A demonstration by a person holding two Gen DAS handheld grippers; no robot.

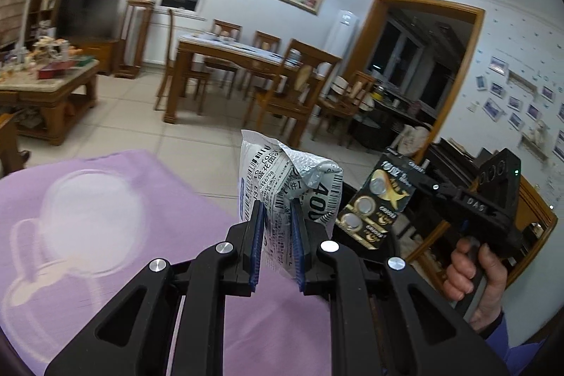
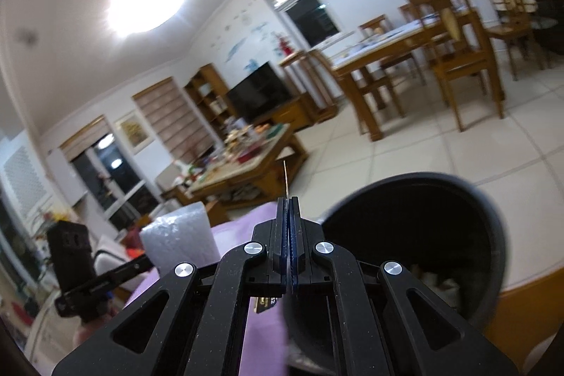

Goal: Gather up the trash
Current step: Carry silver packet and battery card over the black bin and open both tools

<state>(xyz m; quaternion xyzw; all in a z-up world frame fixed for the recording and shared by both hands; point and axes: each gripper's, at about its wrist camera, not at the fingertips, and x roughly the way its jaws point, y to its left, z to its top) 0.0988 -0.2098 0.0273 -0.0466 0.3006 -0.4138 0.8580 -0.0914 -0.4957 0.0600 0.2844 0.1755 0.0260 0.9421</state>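
Note:
My left gripper [image 1: 276,205] is shut on a crumpled white bubble mailer [image 1: 285,185] with black barcode print, held upright above the purple cloth [image 1: 105,235]. The mailer also shows in the right wrist view [image 2: 179,240]. My right gripper [image 2: 289,199] is shut on a black-and-gold button-battery card, seen edge-on [image 2: 285,177]. In the left wrist view the card [image 1: 379,203] faces me, held by the right gripper [image 1: 428,185] to the right of the mailer. A black trash bin [image 2: 500,235] stands open just right of and below the right gripper.
A purple cloth with a white cartoon print covers the near surface. A cluttered coffee table [image 1: 46,80] stands left, a wooden dining table [image 1: 243,55] with chairs beyond on the tiled floor. A wooden edge [image 2: 528,305] borders the bin.

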